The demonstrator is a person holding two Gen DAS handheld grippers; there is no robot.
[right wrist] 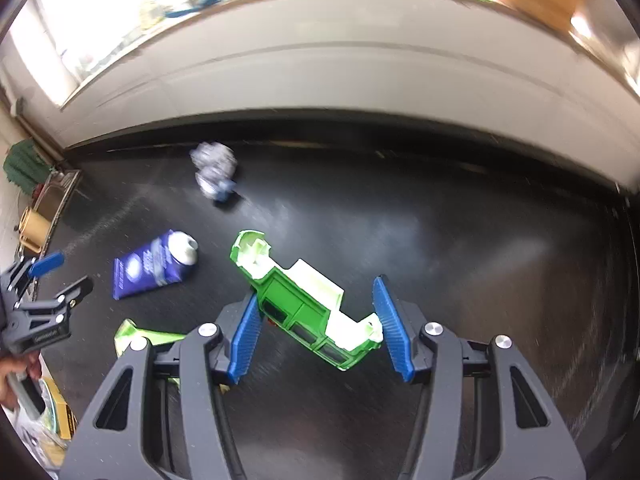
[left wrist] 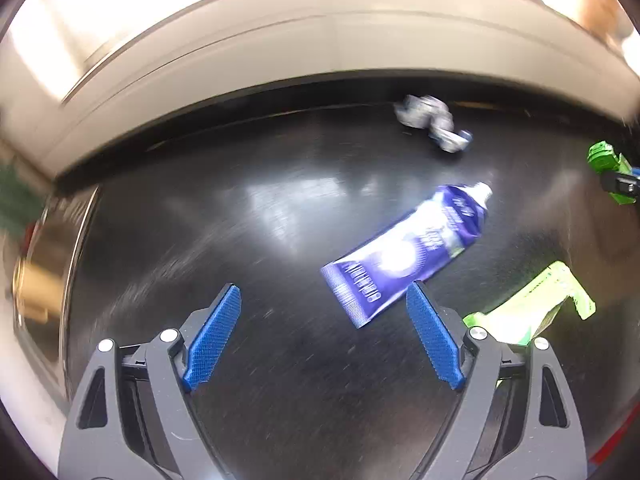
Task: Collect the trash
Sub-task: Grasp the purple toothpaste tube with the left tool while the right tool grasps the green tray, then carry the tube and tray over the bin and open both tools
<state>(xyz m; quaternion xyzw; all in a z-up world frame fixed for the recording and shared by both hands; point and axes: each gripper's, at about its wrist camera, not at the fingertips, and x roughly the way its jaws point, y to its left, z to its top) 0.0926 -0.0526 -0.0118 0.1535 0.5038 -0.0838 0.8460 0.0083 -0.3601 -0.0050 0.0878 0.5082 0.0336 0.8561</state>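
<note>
1. One purple tube [left wrist: 408,252] on the counter [left wrist: 240,208].
2. One crumpled silver wrapper [left wrist: 432,122].
3. One flattened light-green packet [left wrist: 532,304].
4. One green-and-white plastic piece [right wrist: 308,300].
5. Two grippers: left gripper [left wrist: 324,336], right gripper [right wrist: 316,328].

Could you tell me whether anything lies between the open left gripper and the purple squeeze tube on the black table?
Nothing visible does. The left gripper hangs open with bare black table ahead, and the purple squeeze tube lies just beyond its right finger.
</note>
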